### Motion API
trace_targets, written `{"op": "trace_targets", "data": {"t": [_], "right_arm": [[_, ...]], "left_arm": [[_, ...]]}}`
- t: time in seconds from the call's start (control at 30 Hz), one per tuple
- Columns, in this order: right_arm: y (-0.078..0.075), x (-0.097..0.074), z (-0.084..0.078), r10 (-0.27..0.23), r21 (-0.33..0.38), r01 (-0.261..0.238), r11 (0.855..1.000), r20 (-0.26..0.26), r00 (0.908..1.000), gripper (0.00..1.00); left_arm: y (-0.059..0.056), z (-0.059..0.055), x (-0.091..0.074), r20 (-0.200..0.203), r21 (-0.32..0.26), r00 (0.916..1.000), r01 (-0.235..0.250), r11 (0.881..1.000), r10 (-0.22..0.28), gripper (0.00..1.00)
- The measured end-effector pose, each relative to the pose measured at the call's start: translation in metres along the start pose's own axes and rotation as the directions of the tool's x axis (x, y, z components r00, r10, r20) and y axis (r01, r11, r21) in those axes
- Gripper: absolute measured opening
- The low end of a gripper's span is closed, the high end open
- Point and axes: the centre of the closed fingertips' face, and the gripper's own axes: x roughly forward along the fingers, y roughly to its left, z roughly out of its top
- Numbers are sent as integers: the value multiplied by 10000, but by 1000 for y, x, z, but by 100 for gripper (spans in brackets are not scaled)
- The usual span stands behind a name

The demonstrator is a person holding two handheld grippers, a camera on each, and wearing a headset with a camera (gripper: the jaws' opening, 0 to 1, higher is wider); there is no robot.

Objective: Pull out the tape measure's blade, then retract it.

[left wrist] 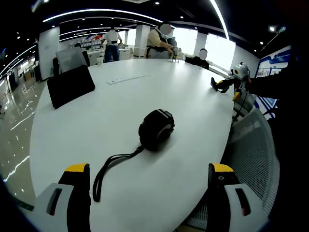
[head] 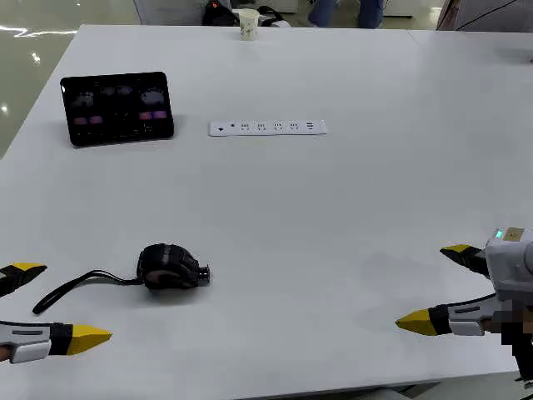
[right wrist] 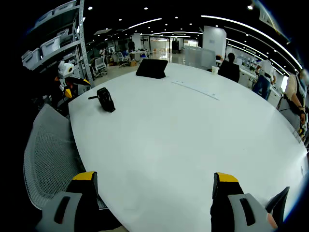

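Tape measure (head: 171, 267) is just sitting on the white worktop (head: 333, 208), toward the near-left part in the head view. It's a black, roundish case lying on its side, with a black wrist strap (head: 75, 285) trailing off to the left in a loose loop. Nothing is touching it. The left gripper (head: 73, 302) hangs low at the near-left edge with its yellow-tipped fingers (head: 87, 337) spread wide and holding nothing. In the left gripper view the tape measure sits ahead of those fingers and roughly centred between them, with the strap's loop end reaching back toward them. The right gripper (head: 422, 285) is over at the near-right edge, well apart from the tape measure, fingers also wide open and empty. Further back on the worktop there's a dark tablet (head: 117, 108) propped up on the left and a white power strip (head: 266, 127) lying flat near the middle, with a paper cup (head: 248, 23) at the far edge. A grey mesh chair (left wrist: 251, 145) shows beside the worktop in the left gripper view, and some people are standing around in the background.
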Motion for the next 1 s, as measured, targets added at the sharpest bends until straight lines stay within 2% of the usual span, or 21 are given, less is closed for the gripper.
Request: {"op": "trace_targets", "data": {"t": [0.27, 0.5, 0.63, 0.77, 0.83, 0.87, 0.93, 1.0], "right_arm": [[-2, -2, 2, -51, 1, 51, 10000, 56, 10000, 99], [2, 0, 2, 76, -8, -76, 10000, 5, 10000, 99], [4, 3, 0, 98, -216, -99, 9997, -56, 9999, 99], [2, 5, 2, 52, -517, -47, 9987, 97, 9999, 99], [1, 7, 5, -8, -891, 31, 9960, 260, 9997, 99], [2, 8, 11, 21, -1230, 43, 9924, 521, 9986, 99], [3, 9, 11, 51, -1119, 0, 9937, 445, 9990, 99], [2, 11, 14, 34, -1296, 25, 9916, 455, 9990, 99]], "left_arm": [[1, 0, -1, -6, -15, 10000, -11, 10000, 11, 99], [0, -5, -2, -105, -22, 9999, 16, 10000, -16, 99], [1, -8, -3, -179, 18, 9998, 12, 10000, -12, 99], [1, -9, -2, -211, 253, 9997, 110, 9996, -105, 99], [1, -10, -2, -288, 410, 9995, 134, 9991, -122, 99], [2, -10, -2, -324, 515, 9994, 162, 9985, -145, 99], [3, -10, -1, -388, 635, 9991, 191, 9978, -167, 99], [5, -8, -1, -396, 748, 9991, 211, 9970, -182, 99]]}}
